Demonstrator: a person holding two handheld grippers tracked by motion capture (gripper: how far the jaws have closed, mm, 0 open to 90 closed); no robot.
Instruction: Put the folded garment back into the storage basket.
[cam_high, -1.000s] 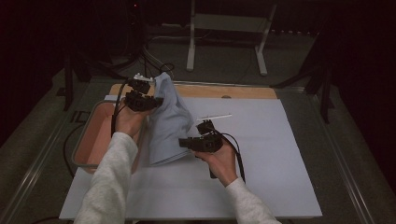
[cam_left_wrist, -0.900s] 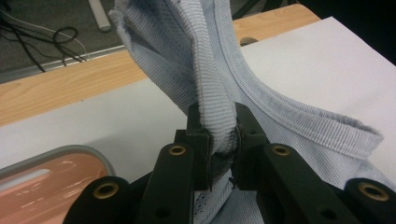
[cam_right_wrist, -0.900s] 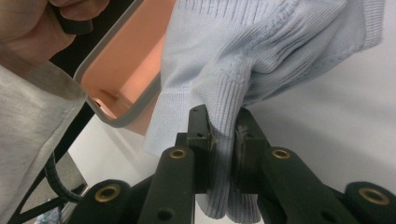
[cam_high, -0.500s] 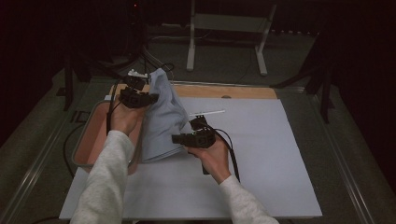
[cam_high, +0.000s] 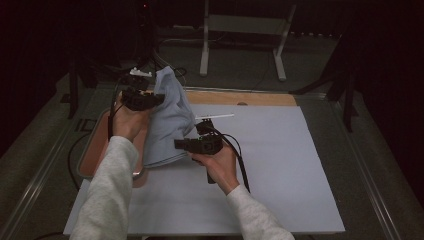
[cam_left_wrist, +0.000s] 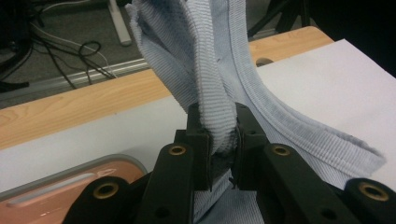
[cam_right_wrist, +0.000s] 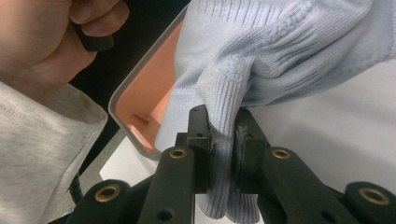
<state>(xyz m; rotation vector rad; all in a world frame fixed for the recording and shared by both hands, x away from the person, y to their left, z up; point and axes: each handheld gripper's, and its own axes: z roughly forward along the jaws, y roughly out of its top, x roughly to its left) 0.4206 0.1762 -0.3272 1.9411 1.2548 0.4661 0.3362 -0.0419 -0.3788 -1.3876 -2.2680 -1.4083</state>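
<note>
Right of cloth: bare white sheet, open passage.
Left: tray under cloth blocked low passes.
Far edge: wooden bench strip free.
Behind bench: stand and cables.

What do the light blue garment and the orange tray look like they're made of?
The garment looks like soft ribbed knit, probably cotton or a blend: fine ribs and a stitched hem show. The tray looks like smooth moulded plastic with a grey rim and a faint sheen.

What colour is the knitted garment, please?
Pale blue garment, ribbed; clearest in the right gripper view.
</note>
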